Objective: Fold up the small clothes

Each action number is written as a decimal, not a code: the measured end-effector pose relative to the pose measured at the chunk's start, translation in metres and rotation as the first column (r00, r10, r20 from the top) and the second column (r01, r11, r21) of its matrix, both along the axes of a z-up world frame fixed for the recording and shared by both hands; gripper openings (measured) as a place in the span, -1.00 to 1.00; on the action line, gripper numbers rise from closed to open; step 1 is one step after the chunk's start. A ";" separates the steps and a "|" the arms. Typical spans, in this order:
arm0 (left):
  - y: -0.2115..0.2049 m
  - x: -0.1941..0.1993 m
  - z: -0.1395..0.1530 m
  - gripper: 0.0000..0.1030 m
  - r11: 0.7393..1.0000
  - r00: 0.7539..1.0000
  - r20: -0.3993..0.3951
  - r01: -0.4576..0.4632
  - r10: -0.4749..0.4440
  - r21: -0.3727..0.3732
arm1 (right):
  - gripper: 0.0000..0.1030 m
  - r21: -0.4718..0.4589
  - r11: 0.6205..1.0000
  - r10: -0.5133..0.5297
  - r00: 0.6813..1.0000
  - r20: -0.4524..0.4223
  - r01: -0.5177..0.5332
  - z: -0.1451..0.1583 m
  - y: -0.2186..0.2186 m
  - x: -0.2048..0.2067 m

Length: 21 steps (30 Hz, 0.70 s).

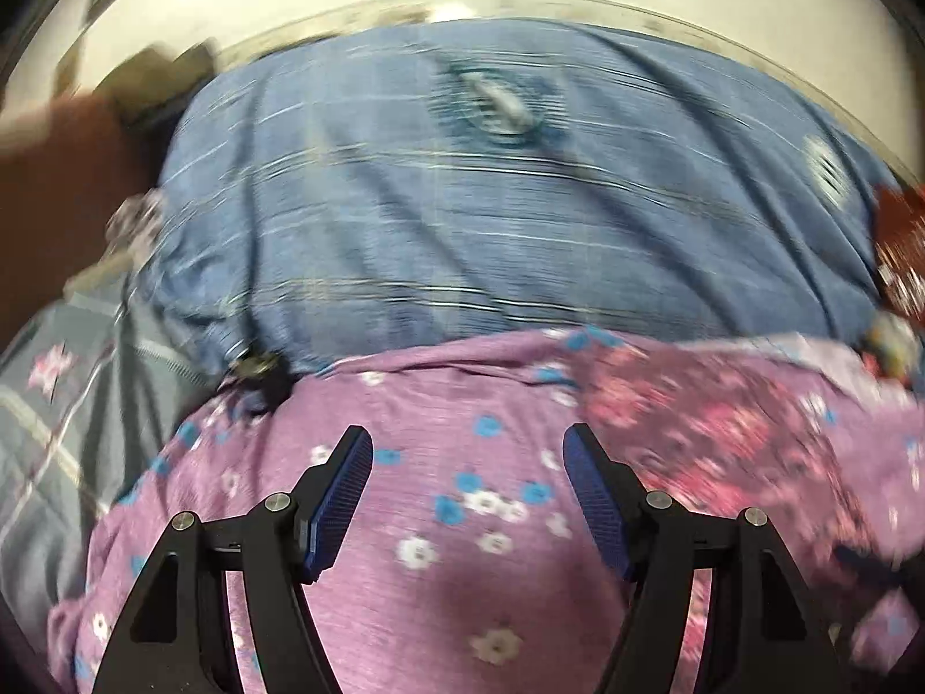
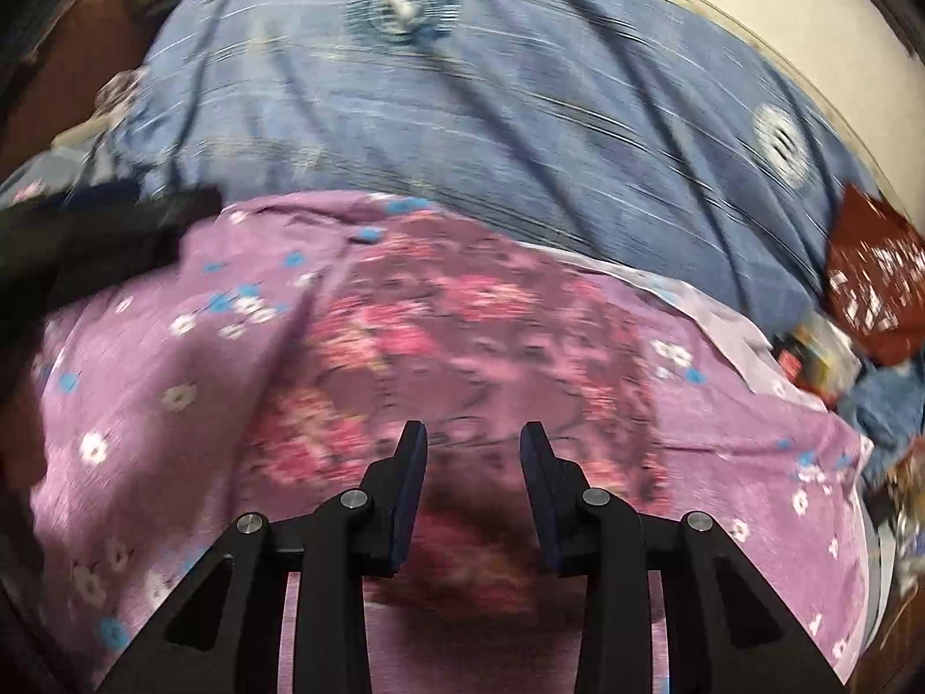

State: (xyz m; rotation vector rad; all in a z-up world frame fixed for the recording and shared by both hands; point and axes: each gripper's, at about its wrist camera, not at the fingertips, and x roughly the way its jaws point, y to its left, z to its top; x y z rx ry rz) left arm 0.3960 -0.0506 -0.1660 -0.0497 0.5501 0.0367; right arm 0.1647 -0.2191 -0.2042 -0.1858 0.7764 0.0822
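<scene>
A purple garment [image 1: 451, 520] with small white and blue flowers lies spread on a bed, over a blue cover [image 1: 491, 220]. A darker panel [image 2: 462, 335] with pink flowers sits in its middle. Both views are blurred.

The left tongs [image 1: 468, 451] stand wide above the plain purple part, with nothing between the pads. The right tongs [image 2: 474, 445] stand narrower, still parted, above the dark panel, and grip nothing either. Whether either touches the cloth I cannot tell. In the right view a dark blurred shape at the left edge is probably the other tool.

This looks like a pause between grasps: the garment lies fairly flat but not yet folded into a neat shape. The next move likely calls for each pair of tongs to find an edge or corner, pinch 1 layer cleanly, and carry it across together so the fold lands straight. A red cloth [image 2: 873, 277] and clutter lie at the right.
</scene>
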 end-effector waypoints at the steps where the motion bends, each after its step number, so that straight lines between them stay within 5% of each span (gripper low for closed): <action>1: 0.006 0.003 0.001 0.33 1.000 1.000 0.000 -0.022 0.022 -0.014 | -0.32 -0.011 1.000 0.028 1.000 -0.005 -0.028 -0.002 0.010 -0.002; 9: 0.024 0.008 0.005 0.33 0.996 0.996 0.025 -0.085 0.086 -0.022 | -0.33 -0.062 0.981 0.182 0.983 -0.039 -0.184 -0.014 0.073 -0.017; 21: 0.029 -0.004 0.005 0.33 0.996 0.996 0.039 -0.084 0.084 0.002 | -0.33 -0.058 0.978 0.200 0.979 -0.032 -0.202 -0.013 0.089 -0.020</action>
